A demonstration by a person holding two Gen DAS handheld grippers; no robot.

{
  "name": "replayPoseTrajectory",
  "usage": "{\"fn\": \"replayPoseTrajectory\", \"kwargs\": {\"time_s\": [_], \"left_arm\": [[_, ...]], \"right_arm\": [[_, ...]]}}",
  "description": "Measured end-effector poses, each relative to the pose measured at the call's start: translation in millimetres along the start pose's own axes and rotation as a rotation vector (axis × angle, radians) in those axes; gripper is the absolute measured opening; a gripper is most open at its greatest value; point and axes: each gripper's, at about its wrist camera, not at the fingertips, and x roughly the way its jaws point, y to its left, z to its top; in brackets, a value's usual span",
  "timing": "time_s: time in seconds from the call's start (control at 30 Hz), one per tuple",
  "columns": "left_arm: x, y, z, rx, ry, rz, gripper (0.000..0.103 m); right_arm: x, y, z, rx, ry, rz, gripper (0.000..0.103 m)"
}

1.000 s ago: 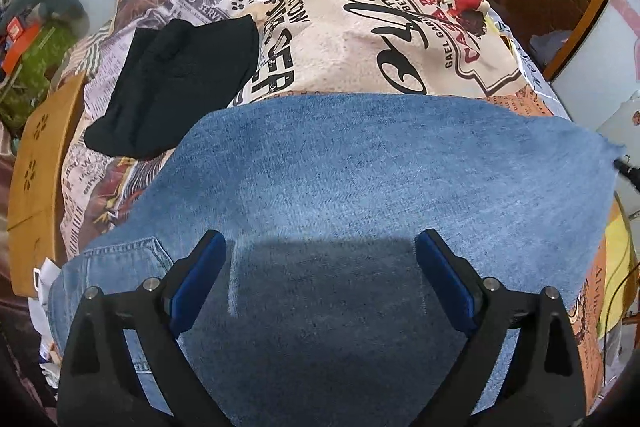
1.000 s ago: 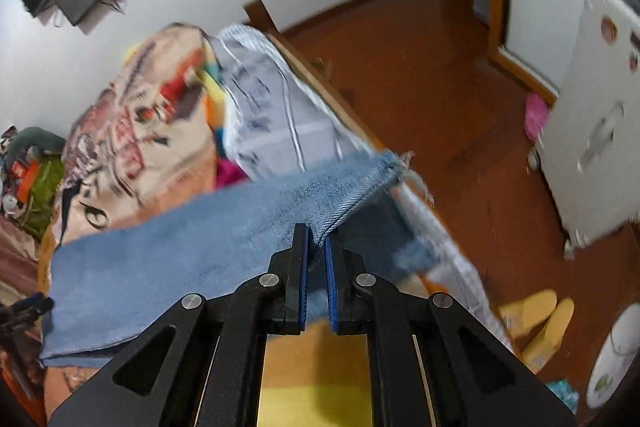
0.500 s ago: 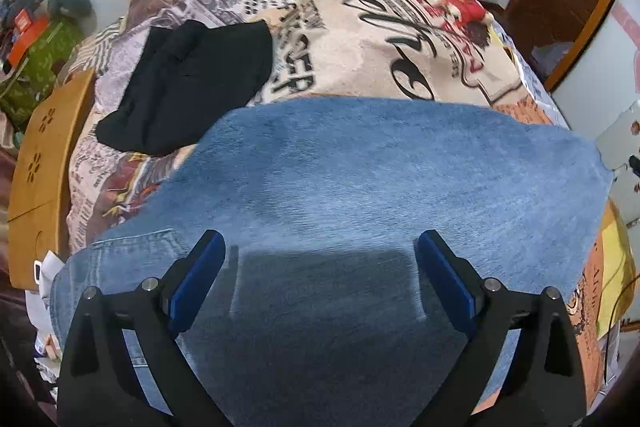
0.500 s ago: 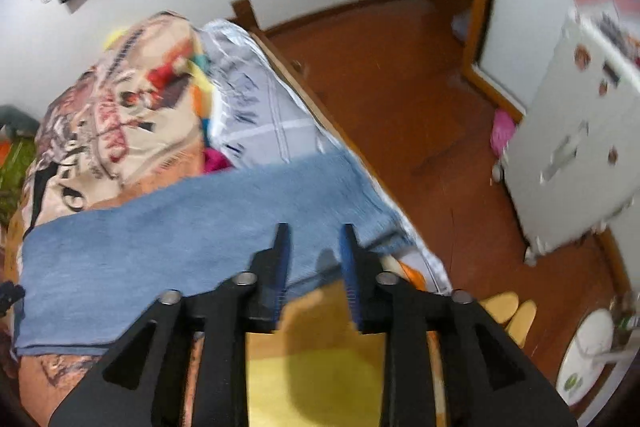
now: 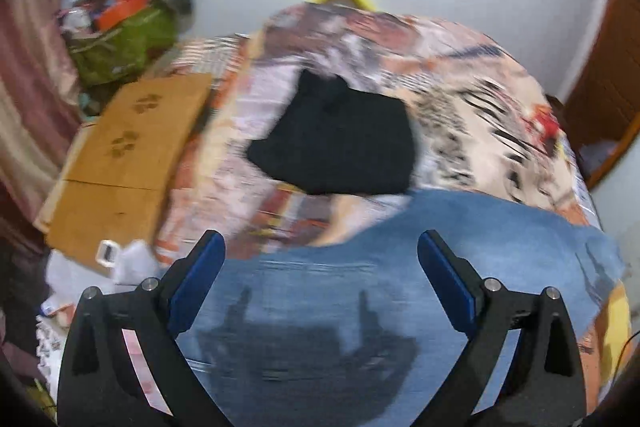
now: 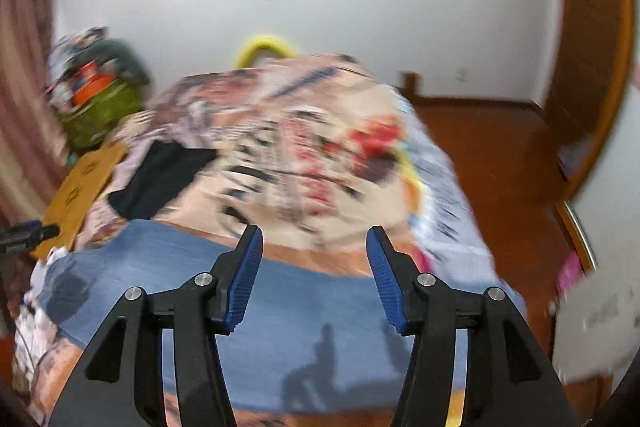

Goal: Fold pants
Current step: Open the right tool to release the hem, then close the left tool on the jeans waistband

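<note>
Left wrist view: left hand-held gripper [image 5: 320,255] jaws spread wide, nothing between them, same as a second ago, but the camera has tipped up and back since then; the jeans [image 5: 460,267] that filled most of the view now sit only in the lower half, and the wall and the black garment [image 5: 340,143] on the bed [image 5: 460,75] show more. Heavy motion blur, so the hand-held gripper is lifting off, not pressing. Jeans lie flat on the bed as a wide blue band; long axis runs left-right across the view, one end reaching the far right edge of the bed, the near-left end under the gripper fingers; cannot tell from this blurred frame which end is waist. Right wrist view: right hand-held gripper [image 6: 314,271] now has its jaws apart and empty; a second ago it was pinched on the frayed hem of the jeans [image 6: 320,307], half a second ago it had just let go. It has swung round since to look across the bed, above the denim, not touching. Jeans here again a flat band across the near edge of the bed, long axis left-right. Judgement: the fold just laid is finished and released, both hand-held grippers free; next likely a regrasp at one end for a further fold across the length
</note>
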Motion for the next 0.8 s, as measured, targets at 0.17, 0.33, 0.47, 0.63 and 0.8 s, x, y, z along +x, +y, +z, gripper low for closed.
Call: {"fn": "replayPoseTrajectory", "kwargs": {"time_s": [0.17,0.33,0.47,0.63,0.8], "left_arm": [[4.5,67.6,-0.6,-0.088,-0.018,0.084,0.1],[28.6,124.3,-8.4,-0.163,0.024,0.14,0.099],[48.9,157.7,-17.5,-0.233,0.045,0.151,0.099],[75.6,179.6,-32.1,-0.281,0.098,0.136,0.099],[106.1,180.4,-48.2,-0.284,0.18,0.102,0.097]], "right_arm": [[35.8,66.2,23.7,-0.101,0.025,0.145,0.051],[80.5,122.0,32.8,-0.198,0.093,0.225,0.051],[124.1,158.6,30.6,-0.257,0.184,0.267,0.051],[174.7,190.4,22.1,-0.294,0.285,0.311,0.051],[216.4,208.7,15.4,-0.291,0.387,0.37,0.051]]}}
